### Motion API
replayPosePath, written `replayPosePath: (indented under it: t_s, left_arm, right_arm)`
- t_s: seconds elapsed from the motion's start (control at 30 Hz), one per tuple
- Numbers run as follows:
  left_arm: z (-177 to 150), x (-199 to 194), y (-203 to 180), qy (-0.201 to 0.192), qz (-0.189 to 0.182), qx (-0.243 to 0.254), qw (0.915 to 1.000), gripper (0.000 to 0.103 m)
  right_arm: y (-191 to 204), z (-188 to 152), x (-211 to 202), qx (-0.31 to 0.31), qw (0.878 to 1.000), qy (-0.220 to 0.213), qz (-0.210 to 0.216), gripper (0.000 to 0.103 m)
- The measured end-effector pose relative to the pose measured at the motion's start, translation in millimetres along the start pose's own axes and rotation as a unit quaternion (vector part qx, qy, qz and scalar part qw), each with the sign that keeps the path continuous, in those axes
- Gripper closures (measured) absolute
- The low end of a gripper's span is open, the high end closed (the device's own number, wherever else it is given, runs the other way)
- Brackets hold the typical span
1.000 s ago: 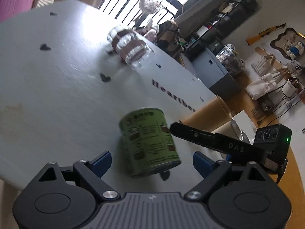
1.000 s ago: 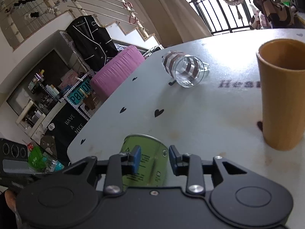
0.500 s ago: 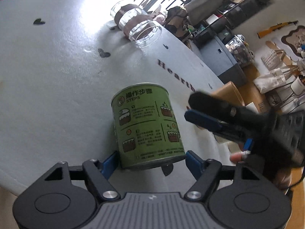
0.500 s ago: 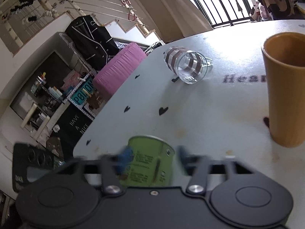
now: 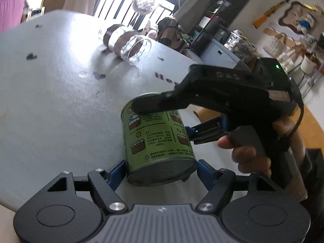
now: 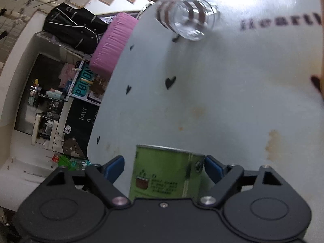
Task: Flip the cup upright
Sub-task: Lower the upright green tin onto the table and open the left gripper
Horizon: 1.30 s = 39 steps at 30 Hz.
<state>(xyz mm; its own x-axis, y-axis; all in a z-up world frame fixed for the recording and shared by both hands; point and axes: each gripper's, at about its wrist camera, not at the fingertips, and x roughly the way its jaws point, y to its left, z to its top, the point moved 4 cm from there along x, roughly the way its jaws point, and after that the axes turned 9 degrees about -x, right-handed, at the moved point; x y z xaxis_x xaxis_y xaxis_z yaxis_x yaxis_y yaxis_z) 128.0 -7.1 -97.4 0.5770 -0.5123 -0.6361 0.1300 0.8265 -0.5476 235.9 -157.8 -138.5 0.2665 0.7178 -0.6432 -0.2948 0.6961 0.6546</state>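
Note:
A green printed tin cup lies on its side on the white table, its closed bottom toward the left wrist camera. My left gripper has its blue pads at both sides of the cup's bottom end, touching or nearly so. My right gripper is open and straddles the same cup from the side. In the left wrist view the right gripper's fingers reach across the cup's top. A clear glass with brown stripes lies on its side farther back; it also shows in the right wrist view.
A tan paper cup stands at the right edge of the right wrist view. The table's left edge drops off to a pink cushion and shelves. Black hearts and lettering are printed on the tabletop.
My left gripper has closed in around the green cup's bottom end. My right gripper has opened, swung over and come down astride the cup. The cup has stayed on its side.

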Motion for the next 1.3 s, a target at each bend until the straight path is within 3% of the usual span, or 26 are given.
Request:
replayPosePath:
  t_s: [0.1, 0.23, 0.33, 0.47, 0.6, 0.8, 0.9, 1.13, 1.23, 1.3]
  left_arm:
    - [1, -2, -3, -0.012, -0.003, 0.024, 0.9996, 0.026]
    - [3, -3, -7, -0.04, 0.012, 0.064, 0.997, 0.025]
    - [1, -3, -11, -0.073, 0.021, 0.101, 0.9919, 0.023]
    - [-3, 0, -16, -0.102, 0.022, 0.148, 0.9835, 0.025]
    - [-9, 10, -21, -0.109, 0.032, 0.193, 0.9746, 0.035]
    - [-7, 32, -34, -0.12, 0.024, 0.255, 0.9591, 0.051]
    - [-1, 46, -37, -0.108, 0.017, 0.259, 0.9596, 0.057]
    - [16, 76, -39, -0.098, 0.005, 0.27, 0.9579, 0.059]
    - [23, 93, -40, -0.056, 0.007, 0.257, 0.9648, 0.064]
    - [27, 94, -43, -0.056, 0.006, 0.258, 0.9644, 0.064]
  right_arm:
    - [6, -2, -5, -0.021, 1.0, -0.018, -0.001, 0.026]
    - [38, -9, -24, -0.13, 0.987, -0.083, -0.04, 0.026]
    - [59, -16, -37, -0.215, 0.964, -0.132, -0.085, 0.027]
    - [70, -23, -51, -0.284, 0.931, -0.185, -0.134, 0.028]
    - [72, -30, -56, -0.329, 0.901, -0.207, -0.194, 0.028]
    - [64, -28, -54, -0.337, 0.888, -0.208, -0.233, 0.029]
    - [52, -26, -54, -0.321, 0.891, -0.207, -0.244, 0.029]
    - [34, -14, -52, -0.301, 0.883, -0.218, -0.285, 0.029]
    - [28, -3, -52, -0.287, 0.881, -0.221, -0.304, 0.029]
    - [24, 1, -50, -0.282, 0.88, -0.221, -0.311, 0.029]
